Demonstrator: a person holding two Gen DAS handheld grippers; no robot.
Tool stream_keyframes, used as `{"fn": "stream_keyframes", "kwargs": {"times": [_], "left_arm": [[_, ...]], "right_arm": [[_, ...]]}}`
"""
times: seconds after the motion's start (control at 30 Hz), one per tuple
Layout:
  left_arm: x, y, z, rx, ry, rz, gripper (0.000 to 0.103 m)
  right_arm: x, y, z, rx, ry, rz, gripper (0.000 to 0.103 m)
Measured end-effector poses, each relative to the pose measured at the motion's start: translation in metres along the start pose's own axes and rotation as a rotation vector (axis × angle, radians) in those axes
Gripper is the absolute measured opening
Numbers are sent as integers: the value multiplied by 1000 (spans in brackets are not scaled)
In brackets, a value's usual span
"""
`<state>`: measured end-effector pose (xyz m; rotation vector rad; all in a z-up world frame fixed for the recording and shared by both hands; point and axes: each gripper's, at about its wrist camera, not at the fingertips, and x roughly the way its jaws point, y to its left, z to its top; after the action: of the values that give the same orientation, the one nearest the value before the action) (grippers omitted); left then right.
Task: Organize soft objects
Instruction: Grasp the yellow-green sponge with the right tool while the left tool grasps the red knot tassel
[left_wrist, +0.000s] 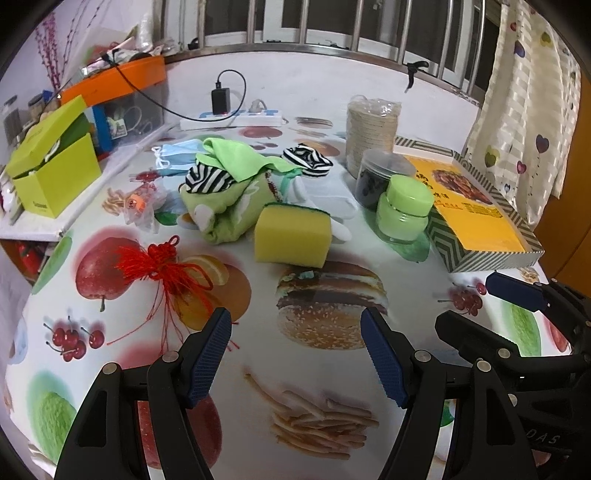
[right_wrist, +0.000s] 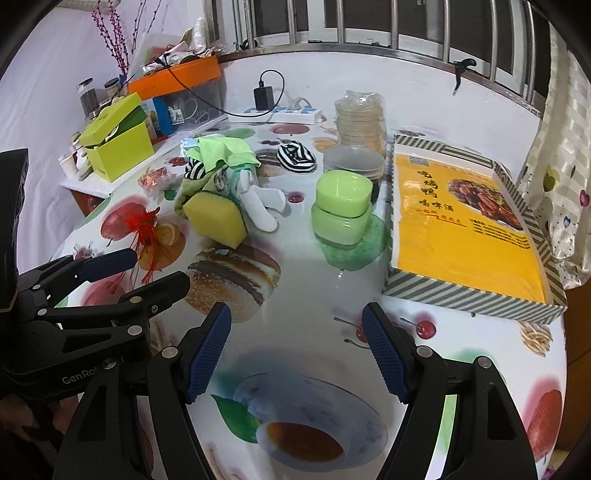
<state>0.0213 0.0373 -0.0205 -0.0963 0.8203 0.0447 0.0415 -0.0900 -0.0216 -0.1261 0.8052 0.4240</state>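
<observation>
The yellow sponge (left_wrist: 293, 238) is lying straight ahead of the left gripper (left_wrist: 295, 354), toward the counter's far edge, while both grippers' jaws are standing apart, the right gripper (right_wrist: 295, 354) being farther off.

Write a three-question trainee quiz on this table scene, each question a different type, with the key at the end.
1. True or false: the left hand-held gripper is shut on the yellow sponge.
2. Multiple choice: what lies draped on top of the green plush pile? A) a light green cloth B) a red tassel C) a blue mask
3. Fill in: the green jar stands between the sponge and the flat ______ box.

Key:
1. False; both hand-held grippers, the right too, are open and empty.
2. A, the light green cloth.
3. Yellow.
</observation>
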Motion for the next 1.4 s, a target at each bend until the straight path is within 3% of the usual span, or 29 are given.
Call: {"fn": "stream_keyframes", "kwargs": {"times": [0.3, 0.77, 1.0, 1.23, 1.3, 1.4], "left_arm": [[3, 21, 2, -33, -4, 6, 73], [8, 87, 11, -149, -18, 76, 73], [20, 117, 17, -222, -4, 68, 73], [33, 121, 24, -229, 15, 40, 73], [38, 121, 25, -231, 24, 34, 73], [43, 121, 26, -228, 31, 34, 73]], "right_arm": [[12, 16, 11, -31, 11, 51, 74], [40, 45, 45, -115, -29, 145, 74], [59, 52, 61, -145, -30, 174, 74], [71, 60, 71, -189, -41, 215, 74], [73, 63, 73, -210, -42, 234, 71], [75, 68, 73, -242, -37, 261, 57]]}}
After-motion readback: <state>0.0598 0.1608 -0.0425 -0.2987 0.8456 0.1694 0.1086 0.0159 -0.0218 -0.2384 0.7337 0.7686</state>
